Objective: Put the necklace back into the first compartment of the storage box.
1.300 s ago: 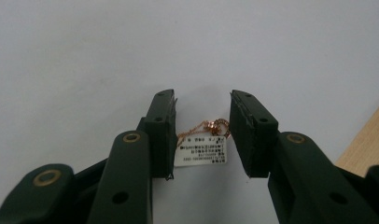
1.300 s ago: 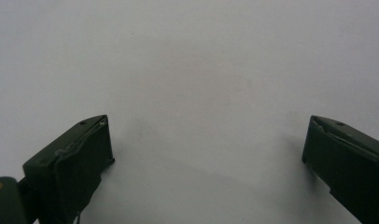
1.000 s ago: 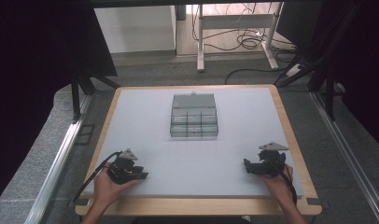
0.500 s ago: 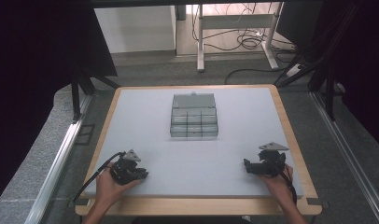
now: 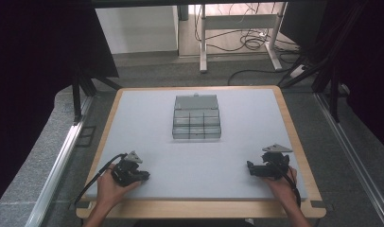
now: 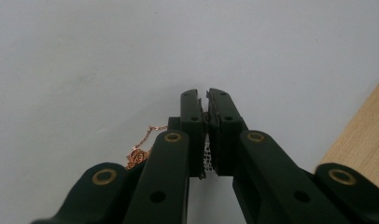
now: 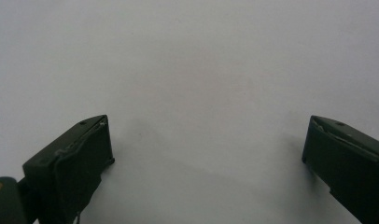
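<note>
Rose-gold chain (image 6: 140, 147) is pinched by the left claw (image 6: 206, 95), just clenched near the box (image 5: 196, 117); lifting seems possible. The right claw (image 7: 204, 149) is released.

From my high view the white counter (image 5: 204, 156) is evenly and softly lit from above, while both sides fall off into near-black — no glare anywhere. The picture is a bit soft and grainy. In the right gripper view I see faint, diffuse shadows beside the jaws. In the left gripper view the near jaws are dark and slightly blurred — surface detail is lost.
</note>
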Demonstrator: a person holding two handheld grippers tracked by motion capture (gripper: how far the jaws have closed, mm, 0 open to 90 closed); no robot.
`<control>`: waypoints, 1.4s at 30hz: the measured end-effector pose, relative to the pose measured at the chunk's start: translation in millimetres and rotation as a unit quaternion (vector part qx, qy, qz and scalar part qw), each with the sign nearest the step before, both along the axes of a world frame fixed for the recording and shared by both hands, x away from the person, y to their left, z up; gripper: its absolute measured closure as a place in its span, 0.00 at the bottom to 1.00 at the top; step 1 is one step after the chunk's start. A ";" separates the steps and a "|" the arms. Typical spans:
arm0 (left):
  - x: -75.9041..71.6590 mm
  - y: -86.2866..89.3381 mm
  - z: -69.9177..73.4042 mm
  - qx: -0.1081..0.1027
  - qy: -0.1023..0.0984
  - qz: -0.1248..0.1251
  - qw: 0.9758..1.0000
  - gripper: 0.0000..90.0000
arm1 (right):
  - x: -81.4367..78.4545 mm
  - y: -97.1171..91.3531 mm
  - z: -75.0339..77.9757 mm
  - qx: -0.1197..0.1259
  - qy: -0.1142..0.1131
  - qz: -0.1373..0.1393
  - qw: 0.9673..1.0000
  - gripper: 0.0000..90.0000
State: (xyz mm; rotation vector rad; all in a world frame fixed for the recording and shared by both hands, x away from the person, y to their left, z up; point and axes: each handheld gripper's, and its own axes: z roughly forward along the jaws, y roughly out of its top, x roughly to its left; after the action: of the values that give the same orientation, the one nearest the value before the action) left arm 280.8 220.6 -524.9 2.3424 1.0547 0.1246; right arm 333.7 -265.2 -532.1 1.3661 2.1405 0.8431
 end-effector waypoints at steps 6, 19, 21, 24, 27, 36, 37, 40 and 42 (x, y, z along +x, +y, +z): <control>-0.2 0.0 0.2 0.000 -0.001 0.000 1.000 0.96 | 0.1 -0.1 0.0 0.000 0.000 0.000 1.000 0.01; -1.6 -0.1 0.0 0.009 -0.004 -0.001 1.000 1.00 | 0.1 -0.1 0.0 0.000 0.000 0.000 1.000 0.01; -1.8 -0.2 0.1 0.009 -0.003 -0.001 1.000 1.00 | 0.2 -0.1 0.0 0.000 0.000 0.001 1.000 0.01; -2.4 0.1 1.4 0.006 -0.006 -0.002 1.000 1.00 | 0.2 -0.2 0.0 0.000 0.000 0.001 1.000 0.01; -2.9 0.6 3.0 0.002 -0.010 -0.002 1.000 1.00 | 0.2 -0.1 0.1 0.000 0.001 0.001 1.000 0.01; -6.1 7.9 12.5 -0.029 -0.023 0.009 0.999 1.00 | 0.2 -0.3 0.1 0.001 0.000 0.002 1.000 0.01; -6.8 9.2 13.7 -0.034 -0.026 0.010 0.999 1.00 | 0.1 -0.3 0.1 0.000 0.000 0.002 1.000 0.01; -7.9 13.6 17.1 -0.040 -0.029 0.011 0.999 1.00 | 0.2 -0.3 0.0 0.001 0.000 0.001 1.000 0.01; -7.5 15.8 18.3 -0.044 -0.030 0.011 0.999 1.00 | 0.3 -0.4 0.1 0.000 0.001 0.002 1.000 0.01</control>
State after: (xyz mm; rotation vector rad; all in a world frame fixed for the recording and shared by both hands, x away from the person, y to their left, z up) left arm 273.2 236.3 -506.7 2.2347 1.0372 0.1530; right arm 334.0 -265.5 -532.0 1.3635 2.1453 0.8436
